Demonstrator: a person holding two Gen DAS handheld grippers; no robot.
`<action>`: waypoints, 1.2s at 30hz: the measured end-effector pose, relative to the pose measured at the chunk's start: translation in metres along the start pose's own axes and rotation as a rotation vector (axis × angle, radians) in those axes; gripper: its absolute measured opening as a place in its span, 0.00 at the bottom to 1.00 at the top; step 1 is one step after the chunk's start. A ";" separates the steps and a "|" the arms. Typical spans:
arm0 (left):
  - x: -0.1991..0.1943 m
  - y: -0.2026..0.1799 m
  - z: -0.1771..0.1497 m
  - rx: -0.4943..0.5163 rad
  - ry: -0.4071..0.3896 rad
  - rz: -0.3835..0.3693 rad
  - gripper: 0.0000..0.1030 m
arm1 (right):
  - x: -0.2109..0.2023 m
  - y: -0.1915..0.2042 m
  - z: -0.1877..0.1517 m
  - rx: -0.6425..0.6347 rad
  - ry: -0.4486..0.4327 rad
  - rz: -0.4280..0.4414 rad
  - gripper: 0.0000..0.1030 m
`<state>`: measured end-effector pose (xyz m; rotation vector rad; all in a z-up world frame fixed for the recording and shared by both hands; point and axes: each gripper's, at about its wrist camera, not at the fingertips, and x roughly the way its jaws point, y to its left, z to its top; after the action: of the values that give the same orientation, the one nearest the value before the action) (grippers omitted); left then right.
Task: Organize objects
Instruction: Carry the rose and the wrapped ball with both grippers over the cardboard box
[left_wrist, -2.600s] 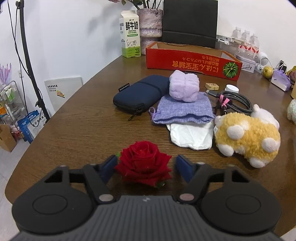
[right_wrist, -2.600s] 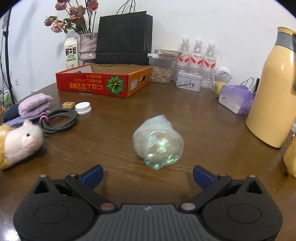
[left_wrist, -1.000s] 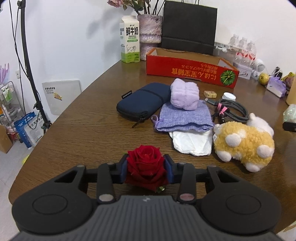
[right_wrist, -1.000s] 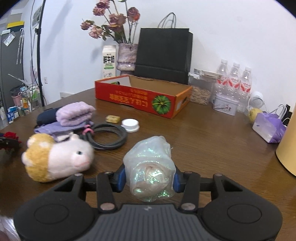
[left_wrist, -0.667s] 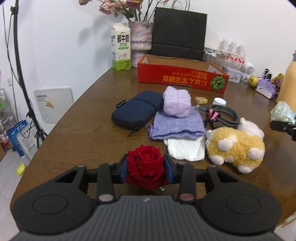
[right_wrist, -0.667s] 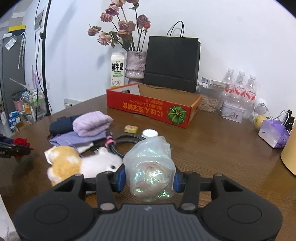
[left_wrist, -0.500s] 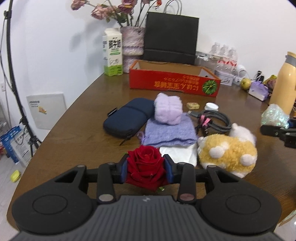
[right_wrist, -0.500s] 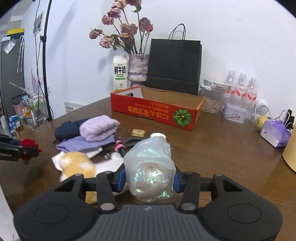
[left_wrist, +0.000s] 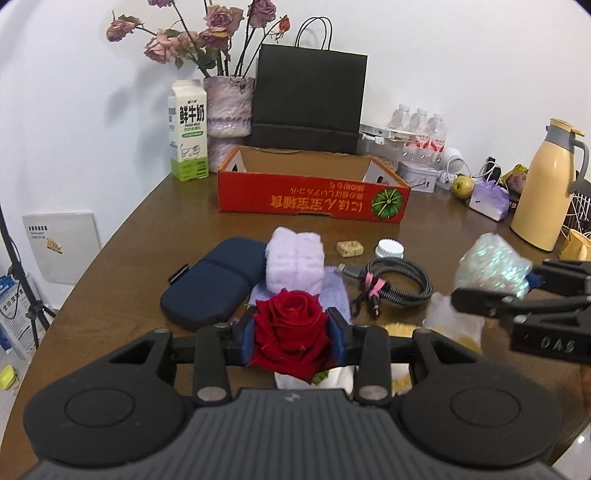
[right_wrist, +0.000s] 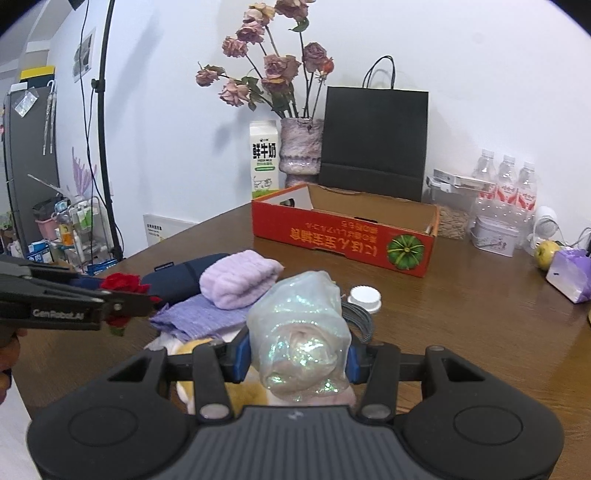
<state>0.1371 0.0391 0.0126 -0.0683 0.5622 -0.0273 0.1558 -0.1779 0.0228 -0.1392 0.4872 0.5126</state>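
My left gripper (left_wrist: 293, 338) is shut on a red rose (left_wrist: 291, 328), lifted above the brown table (left_wrist: 147, 236). My right gripper (right_wrist: 297, 356) is shut on a glittery clear-wrapped ball (right_wrist: 299, 339), also in the air. Each gripper shows in the other's view: the right one with the ball (left_wrist: 491, 269) at the far right, the left one with the rose (right_wrist: 120, 284) at the far left. Ahead stands an open red cardboard box (left_wrist: 314, 195). Below lie a lilac folded towel (left_wrist: 295, 260), a purple cloth (right_wrist: 199, 317), a navy pouch (left_wrist: 210, 284) and a yellow plush toy (right_wrist: 192, 349), mostly hidden.
A coiled black cable (left_wrist: 399, 284), white cap (left_wrist: 389, 249) and small tan block (left_wrist: 349, 248) lie before the box. Behind it are a milk carton (left_wrist: 187, 133), vase of dried flowers (left_wrist: 229, 110), black paper bag (left_wrist: 308, 103) and water bottles (left_wrist: 419, 127). A yellow thermos (left_wrist: 543, 188) stands right.
Both grippers have risen and moved toward the red box, each still holding its object. The right gripper has swung left over the plush toy and now sits close beside the left one.
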 end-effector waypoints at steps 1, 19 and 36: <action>0.001 -0.001 0.003 -0.002 -0.005 0.000 0.38 | 0.003 0.001 0.001 -0.002 0.000 0.001 0.45; 0.054 -0.008 0.069 -0.006 -0.068 0.007 0.38 | 0.054 -0.018 0.051 -0.002 -0.035 -0.011 0.45; 0.116 -0.012 0.122 -0.008 -0.057 -0.009 0.38 | 0.113 -0.045 0.103 0.009 -0.060 -0.013 0.45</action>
<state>0.3005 0.0287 0.0552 -0.0793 0.5048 -0.0314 0.3067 -0.1418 0.0592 -0.1183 0.4296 0.5006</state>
